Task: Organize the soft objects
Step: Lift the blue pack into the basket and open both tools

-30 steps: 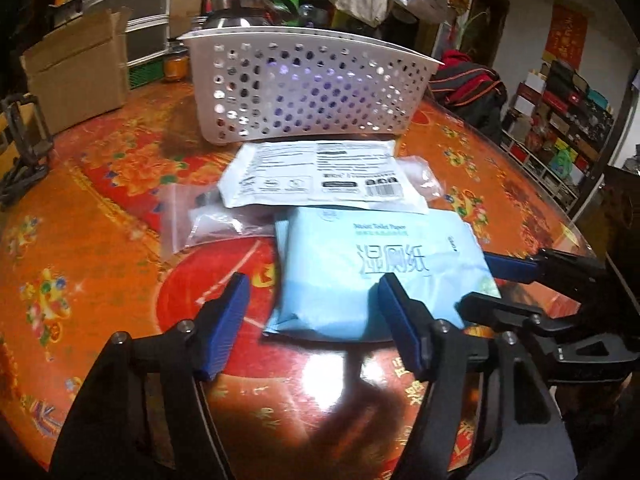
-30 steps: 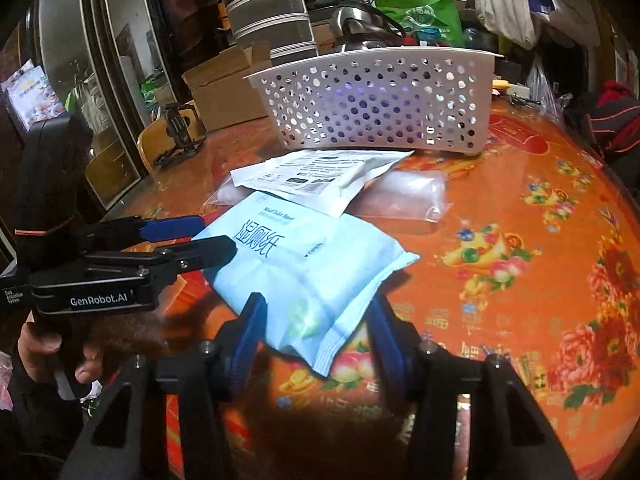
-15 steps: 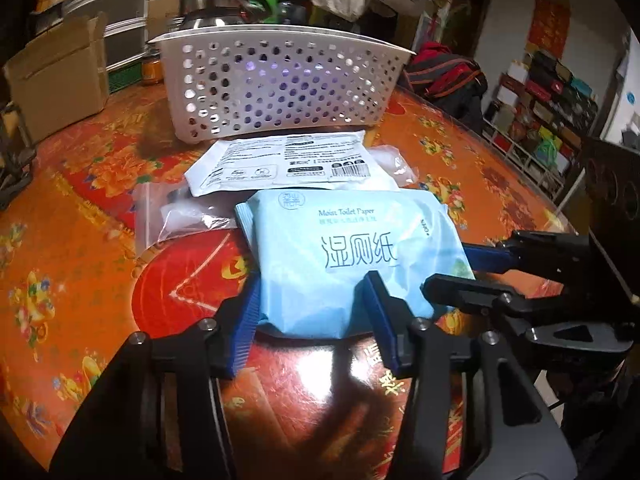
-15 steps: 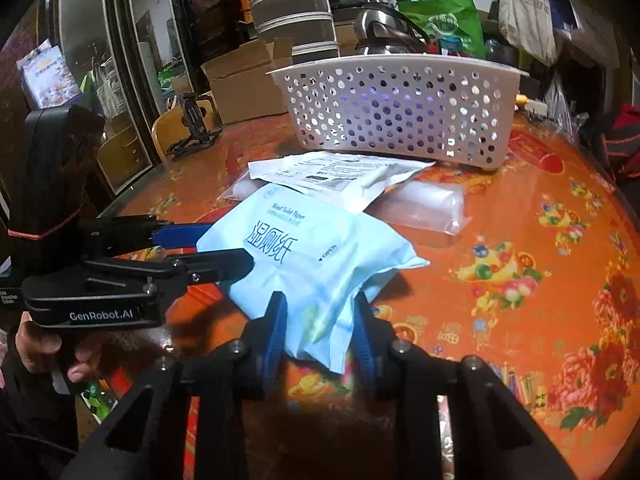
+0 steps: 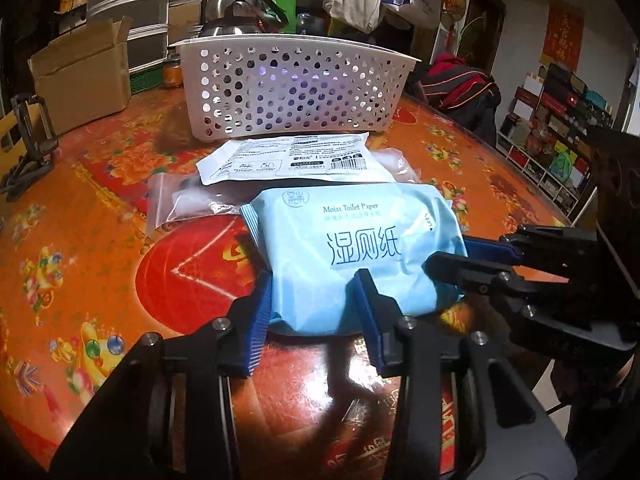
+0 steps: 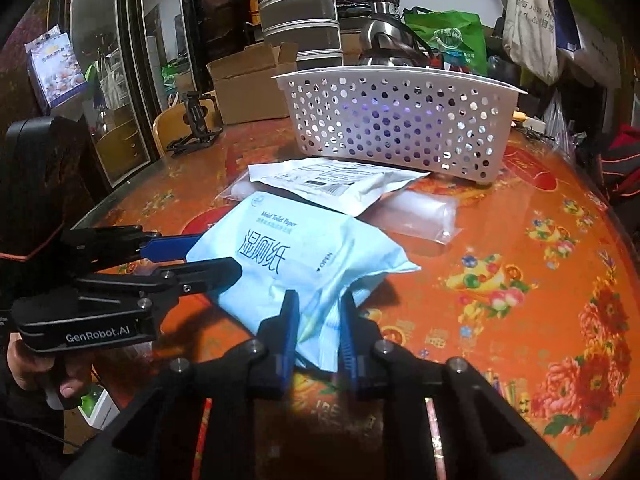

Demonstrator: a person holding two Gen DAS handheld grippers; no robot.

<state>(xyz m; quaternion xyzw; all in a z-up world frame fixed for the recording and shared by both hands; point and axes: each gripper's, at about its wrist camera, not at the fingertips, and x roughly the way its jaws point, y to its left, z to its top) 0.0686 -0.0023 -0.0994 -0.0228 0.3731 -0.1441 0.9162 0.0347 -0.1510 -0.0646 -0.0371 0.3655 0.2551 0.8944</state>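
A light blue pack of moist toilet paper [image 5: 352, 248] lies on the orange table [image 5: 100, 216], also in the right wrist view [image 6: 296, 256]. My left gripper [image 5: 314, 304] is shut on its near edge. My right gripper [image 6: 316, 316] is shut on its right end, and shows from the side in the left wrist view [image 5: 456, 256]. Behind the pack lie a white flat pouch [image 5: 292, 160] and a clear zip bag [image 5: 188, 204]. A white perforated basket [image 5: 288, 88] stands further back.
A cardboard box [image 5: 80, 76] and a black stand [image 5: 28, 144] sit at the table's left. A kettle [image 5: 236, 12] and bags are behind the basket. Shelves [image 5: 560, 128] stand at the right. The table edge curves close on the right [image 6: 600, 216].
Both grippers closed in on the blue pack and shut on it. The right gripper's fingers narrowed most. The pack now bulges between them.
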